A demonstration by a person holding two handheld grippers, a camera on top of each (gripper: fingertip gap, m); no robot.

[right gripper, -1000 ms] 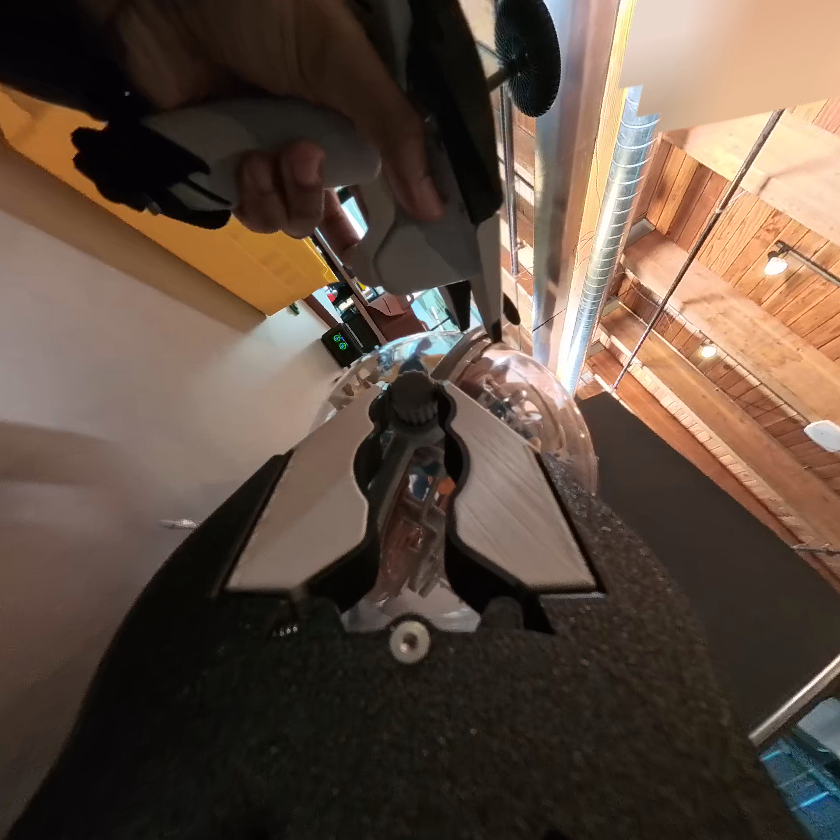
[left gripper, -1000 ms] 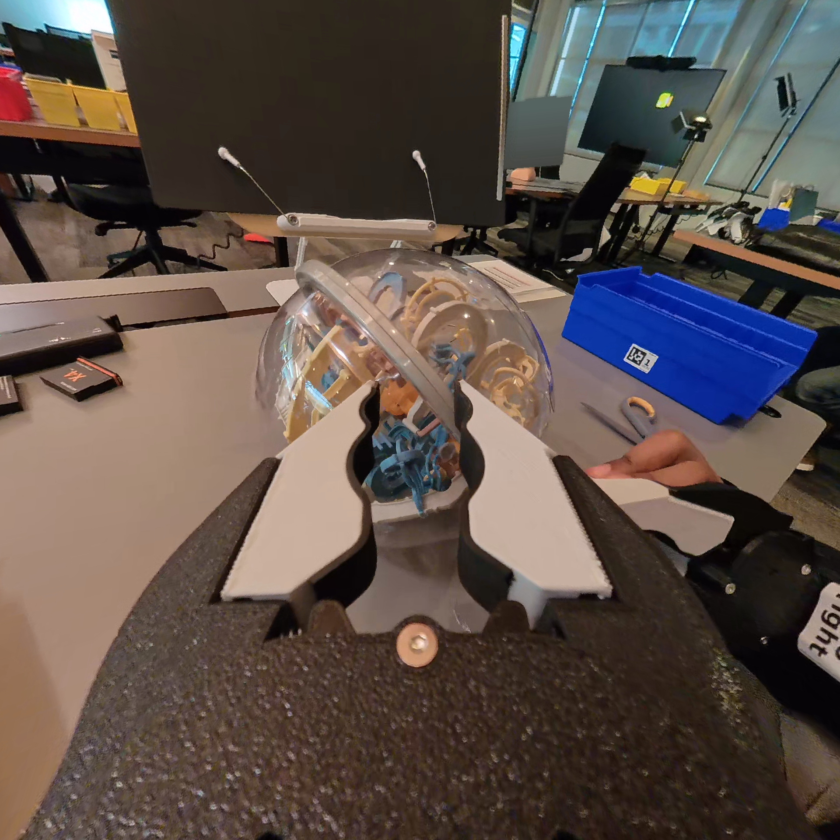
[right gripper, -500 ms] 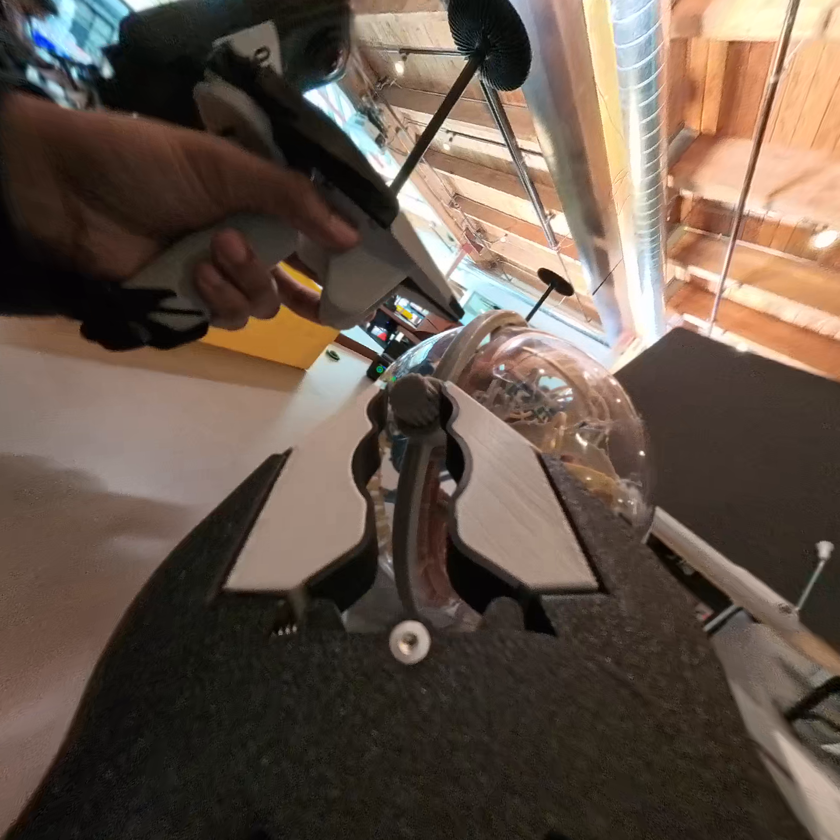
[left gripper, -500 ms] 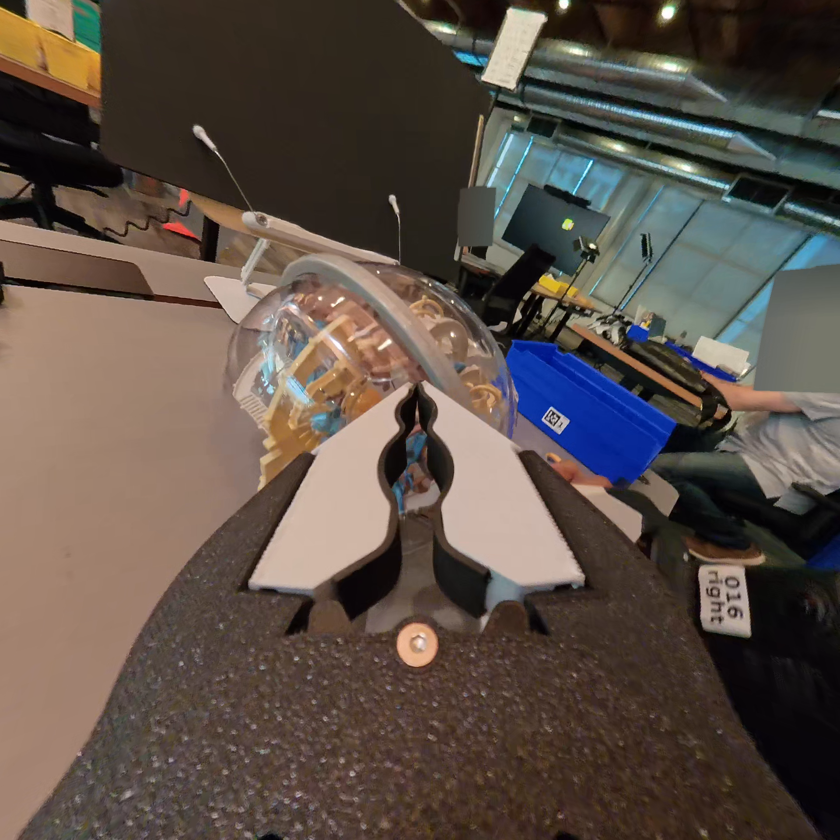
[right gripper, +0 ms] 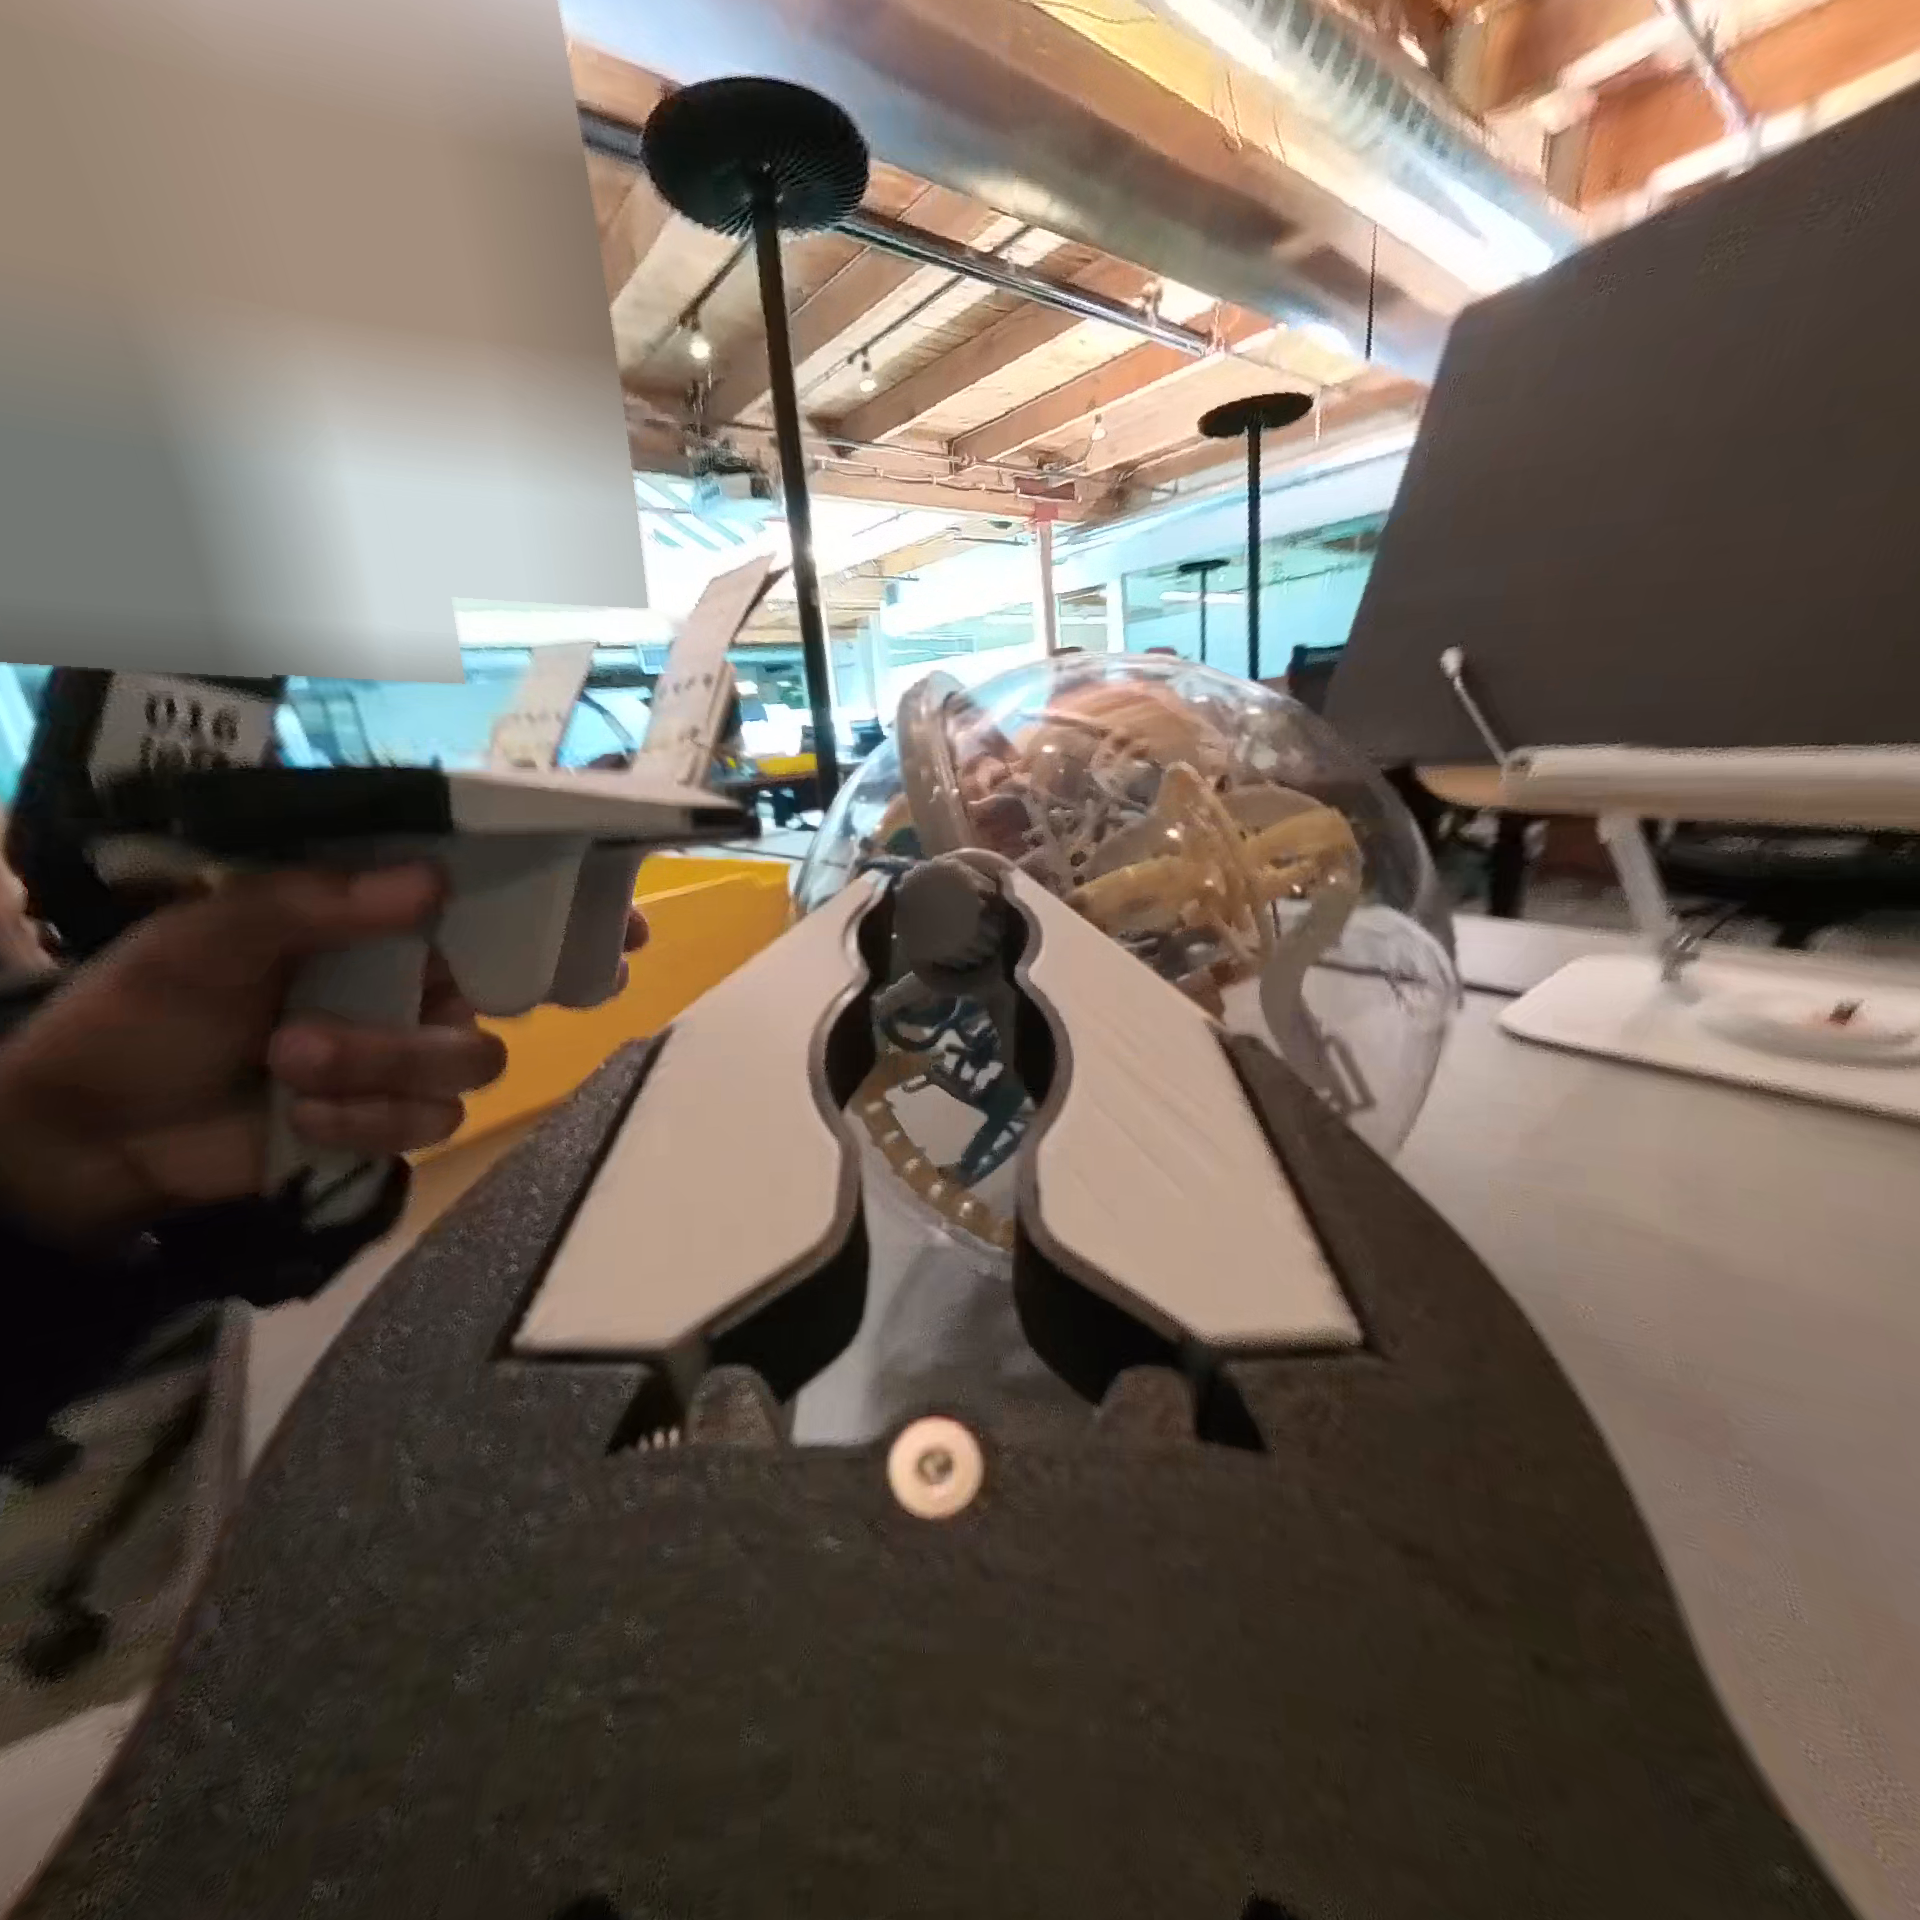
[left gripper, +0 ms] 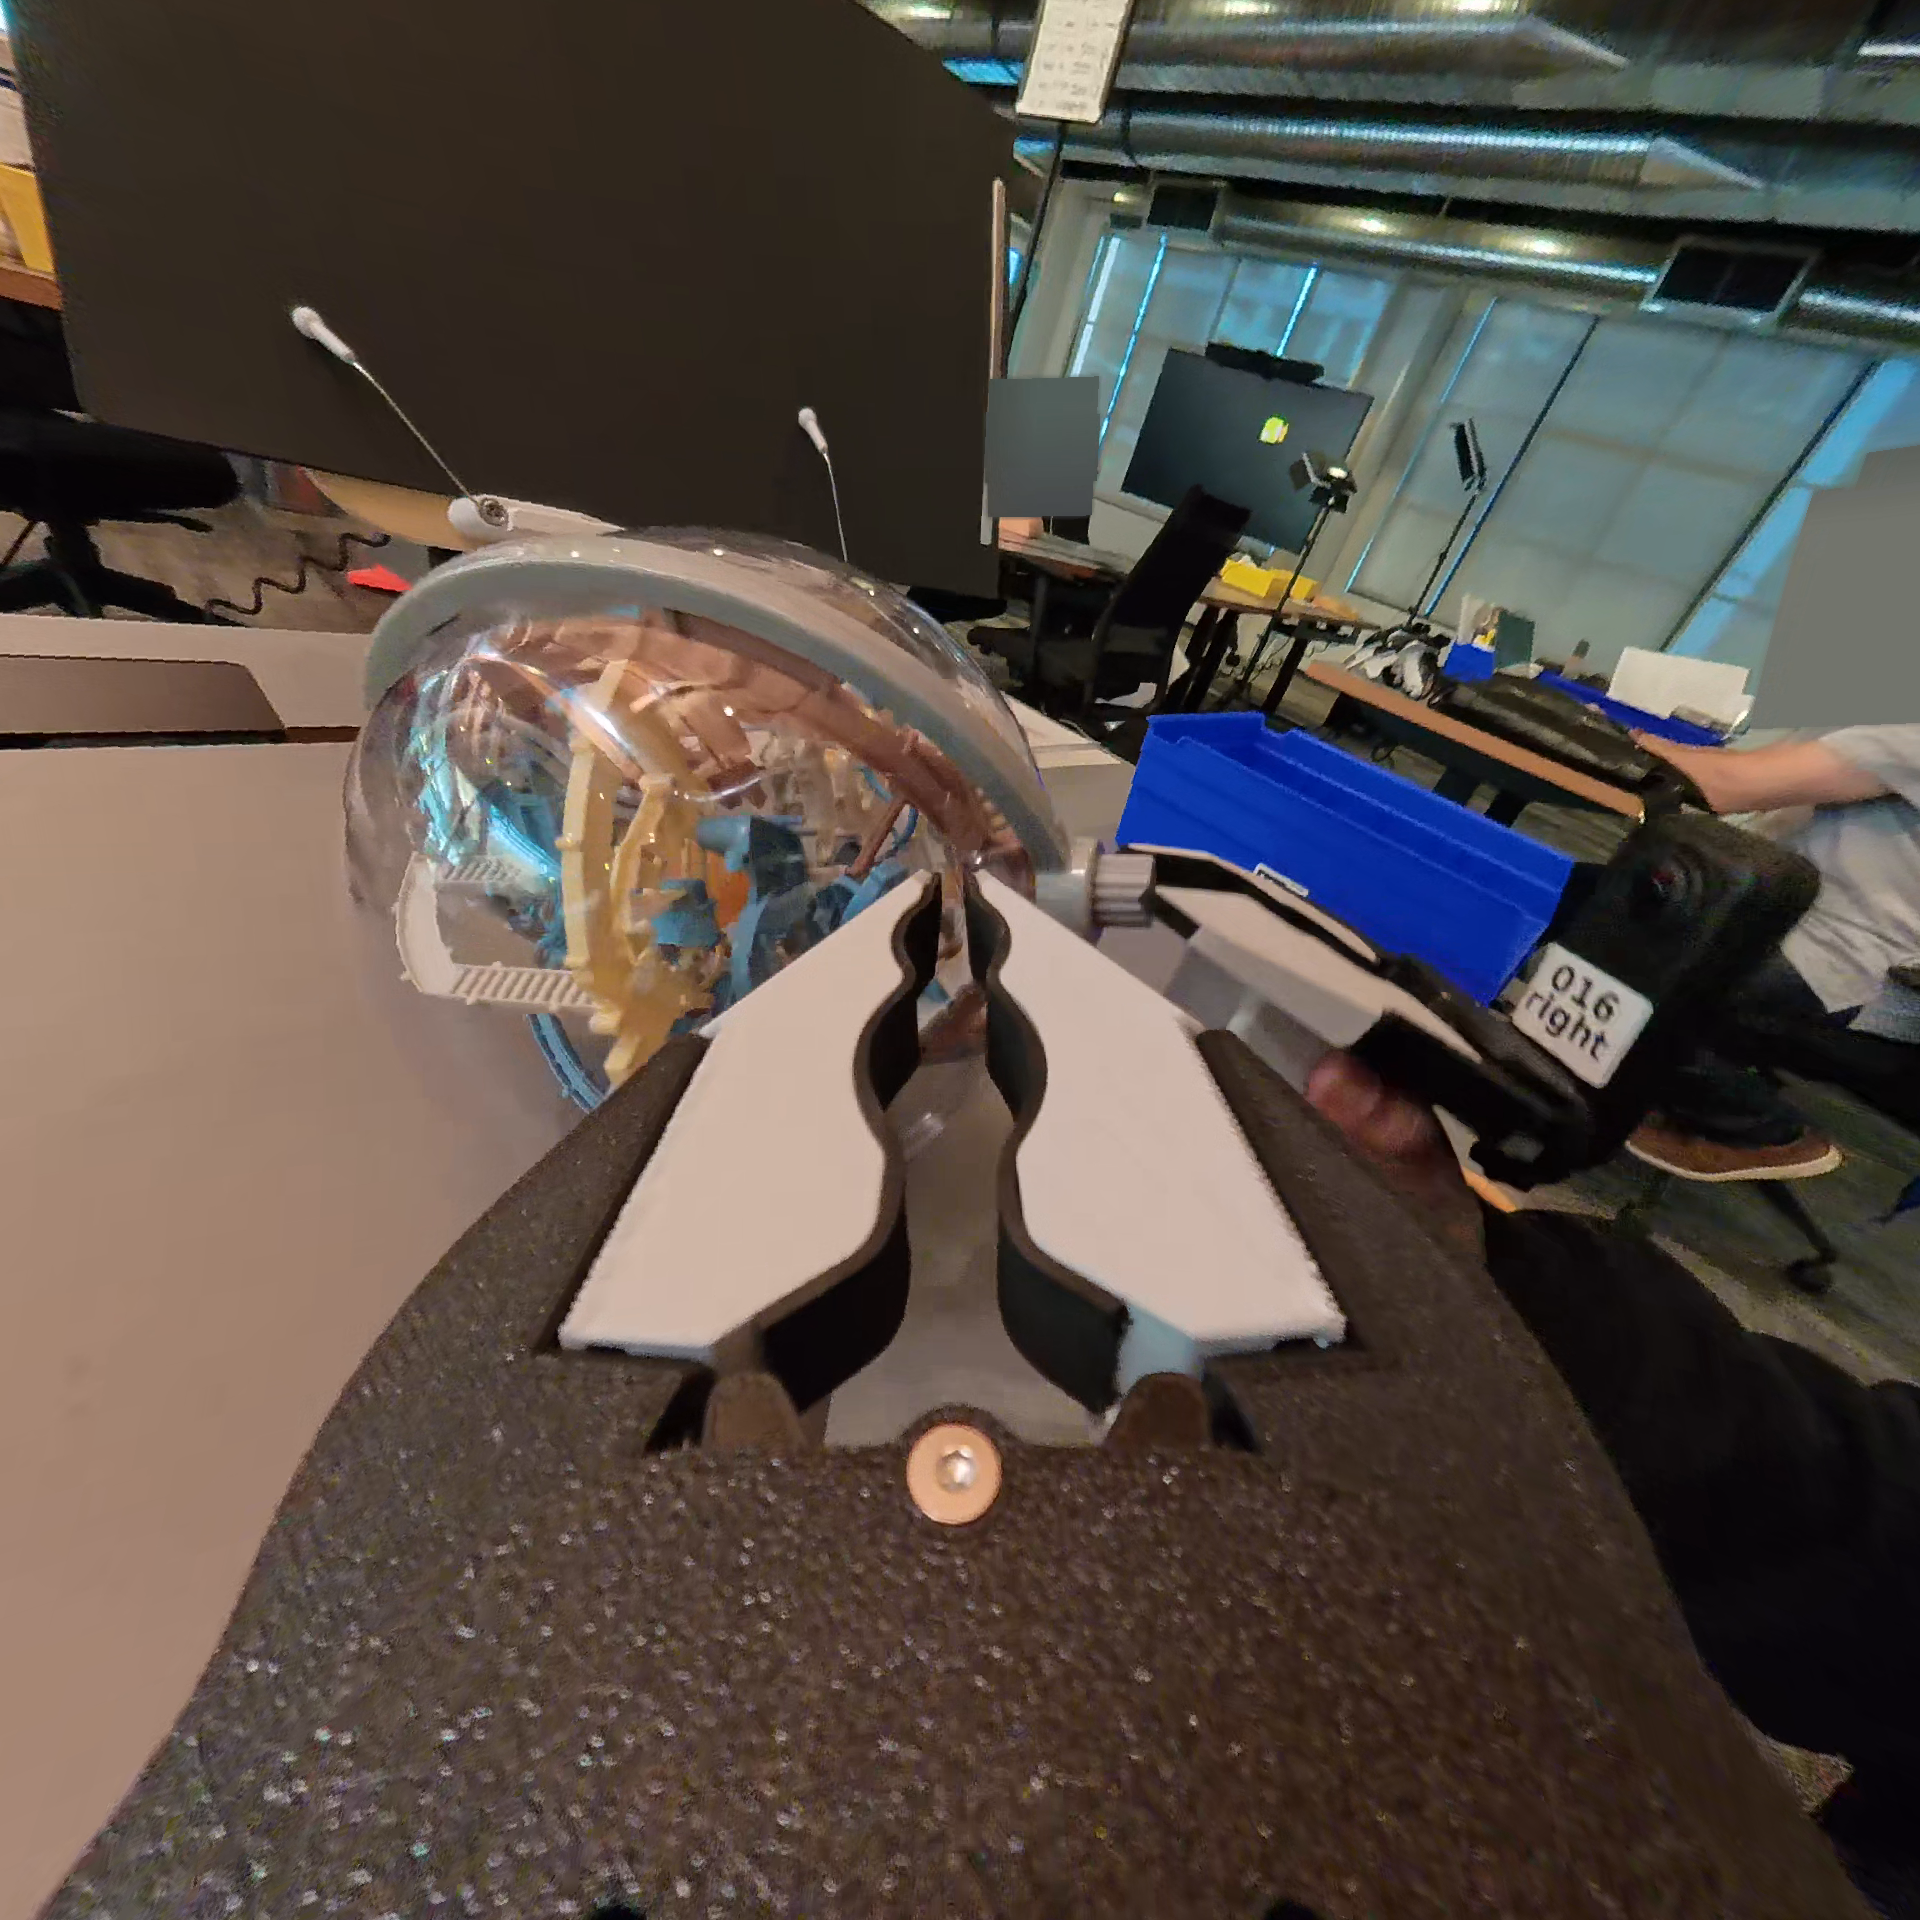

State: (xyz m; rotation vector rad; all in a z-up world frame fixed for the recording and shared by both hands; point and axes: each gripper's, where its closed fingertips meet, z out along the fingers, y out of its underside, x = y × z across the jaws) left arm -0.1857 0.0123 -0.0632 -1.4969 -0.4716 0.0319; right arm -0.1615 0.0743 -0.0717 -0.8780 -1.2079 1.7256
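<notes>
Above the grey table [left gripper: 187,1039], the right gripper [right gripper: 948,914] clamps the grey knob [right gripper: 940,920] of a clear plastic maze sphere [left gripper: 665,821]. The left gripper [left gripper: 951,883] is nearly closed against its slick, probably brittle shell; the knob looks the surest hold.

Left gripper [left gripper: 954,883] pinching clear maze ball [left gripper: 665,821], blue bin [left gripper: 1340,842] behind

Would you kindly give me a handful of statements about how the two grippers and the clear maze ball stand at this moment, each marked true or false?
1. The right gripper is shut on a grey knob at the side of the clear maze ball. True.
2. The left gripper stands wide open, well away from the ball. False: its fingers are nearly together, tips against the ball's shell.
3. A blue bin lies beyond the ball in the left wrist view. True.
4. The ball rests inside the blue bin. False: it is over the grey table, apart from the bin.
</notes>
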